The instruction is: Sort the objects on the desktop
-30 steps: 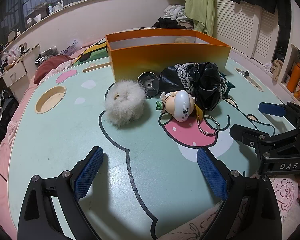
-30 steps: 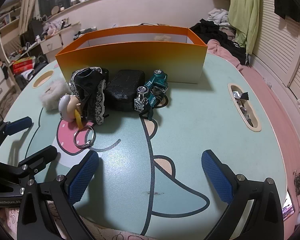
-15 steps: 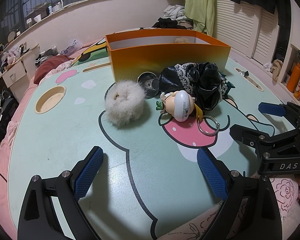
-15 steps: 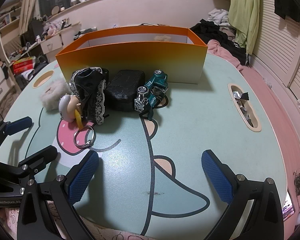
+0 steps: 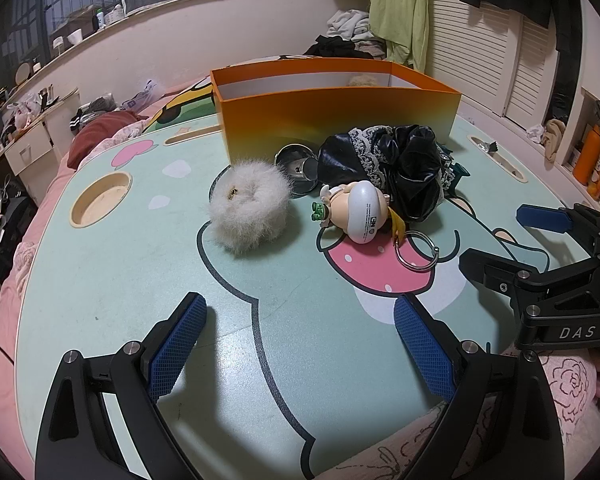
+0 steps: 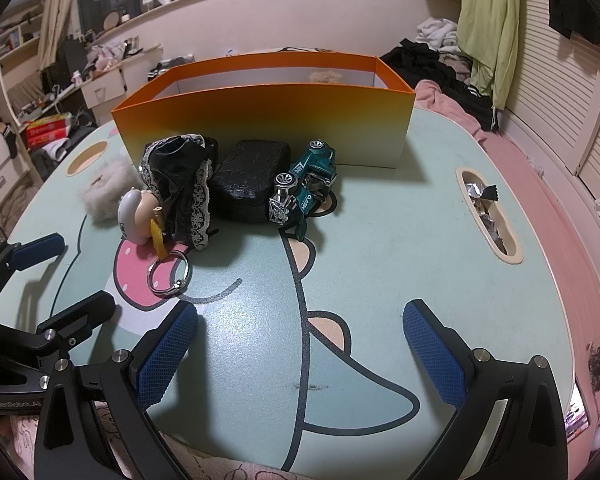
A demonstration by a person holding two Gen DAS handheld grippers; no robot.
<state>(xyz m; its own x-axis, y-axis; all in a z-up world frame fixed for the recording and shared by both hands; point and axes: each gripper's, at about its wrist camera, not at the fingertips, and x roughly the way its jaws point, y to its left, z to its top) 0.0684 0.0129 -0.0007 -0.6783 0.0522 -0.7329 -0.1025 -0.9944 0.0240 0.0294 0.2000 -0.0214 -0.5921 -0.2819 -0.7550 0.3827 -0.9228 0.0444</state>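
**Both claws wide and empty, the pile waits in front of the orange box**

I take the orange box [image 5: 340, 120] as my landmark. The things to sort lie bunched against its near wall: a fluffy white pom-pom [image 5: 248, 210] toward its left end, a round-headed figurine keychain [image 5: 356, 210] in front of the middle with its metal ring [image 5: 416, 250] lying nearest to me, a black lace-trimmed fabric bundle [image 5: 400, 168] just behind the figurine, a black case [image 6: 254, 176] touching the bundle, and a teal toy car [image 6: 306, 188] tipped on its side toward the box's right end.

My left claw [image 5: 300, 352] and right claw [image 6: 300, 356] both hover over the near part of the counter [image 5: 100, 280], well short of the pile, jaws spread wide and gripping nothing. I judge the first pick is not yet begun.

To do it well, I'd take outliers first: the pom-pom with the left claw, since it stands apart from the figurine, and the car with the right, closing across its narrow body. The figurine leans against the bundle, so I'd lift it straight up by its head to avoid dragging lace along.

A shiny metal round thing [image 5: 296, 162] between pom-pom and box is half hidden behind the bundle; I can't say what it is. Something pale and fuzzy [image 6: 326, 77] peeks over the box's far rim; the rest of the interior is screened by the near wall.
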